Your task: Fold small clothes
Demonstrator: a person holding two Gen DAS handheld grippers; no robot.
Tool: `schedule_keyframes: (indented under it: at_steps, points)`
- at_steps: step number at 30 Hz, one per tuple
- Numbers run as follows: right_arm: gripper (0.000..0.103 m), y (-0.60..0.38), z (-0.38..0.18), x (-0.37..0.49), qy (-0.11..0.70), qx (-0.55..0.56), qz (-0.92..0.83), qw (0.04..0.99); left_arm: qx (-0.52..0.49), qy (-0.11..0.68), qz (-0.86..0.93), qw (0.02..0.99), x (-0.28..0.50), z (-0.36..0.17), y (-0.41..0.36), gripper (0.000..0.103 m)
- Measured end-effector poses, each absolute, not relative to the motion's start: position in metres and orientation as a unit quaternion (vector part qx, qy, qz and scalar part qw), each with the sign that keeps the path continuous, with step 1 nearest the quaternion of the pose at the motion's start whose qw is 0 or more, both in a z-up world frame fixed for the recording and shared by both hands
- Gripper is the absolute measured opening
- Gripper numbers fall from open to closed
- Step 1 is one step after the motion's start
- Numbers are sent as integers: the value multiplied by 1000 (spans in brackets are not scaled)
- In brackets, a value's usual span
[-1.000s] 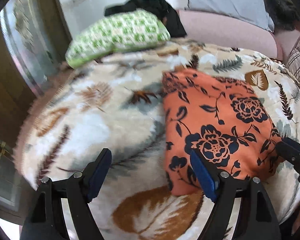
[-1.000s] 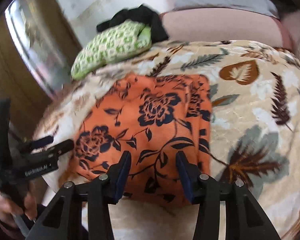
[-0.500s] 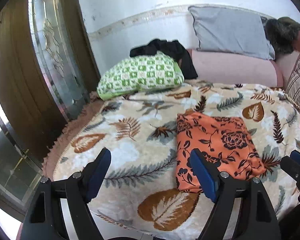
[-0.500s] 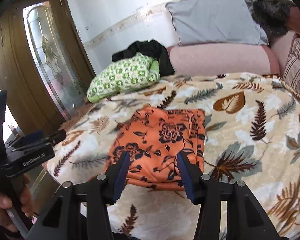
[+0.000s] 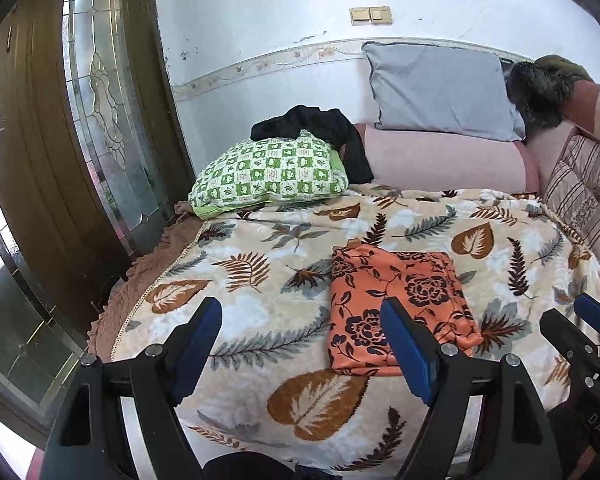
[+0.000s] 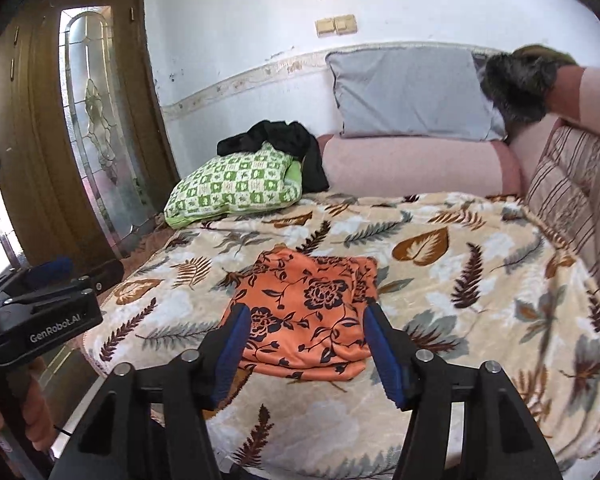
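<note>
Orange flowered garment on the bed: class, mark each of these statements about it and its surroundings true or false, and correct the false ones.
1. The orange flowered garment lies folded on the leaf-patterned blanket. True.
2. The left claw grips the garment. False: its fingers are wide apart and hold nothing.
3. A green checked pillow lies near the door, with a black garment partly over it. True.
4. The right claw is shut on the blanket. False: its jaws are opening and hold nothing.
5. The grey cushion lies flat on the blanket. False: it leans against the wall.
</note>
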State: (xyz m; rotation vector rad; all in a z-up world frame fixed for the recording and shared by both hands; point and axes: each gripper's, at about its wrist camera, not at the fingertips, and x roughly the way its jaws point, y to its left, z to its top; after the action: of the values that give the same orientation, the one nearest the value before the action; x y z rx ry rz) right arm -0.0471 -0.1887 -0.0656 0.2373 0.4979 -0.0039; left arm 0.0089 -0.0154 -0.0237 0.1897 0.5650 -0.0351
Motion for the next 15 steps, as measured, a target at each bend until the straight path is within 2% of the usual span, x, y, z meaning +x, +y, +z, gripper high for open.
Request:
schedule_keyframes:
  at_steps: [3,15]
  points:
    - [67,-187,-59,-53,236,112,-9,965,89,276,-20,957,4,-19,-14,82]
    - [69,-180,-55,-53,236,119,-12,964,83,273,-1,958,1,-9,1,82]
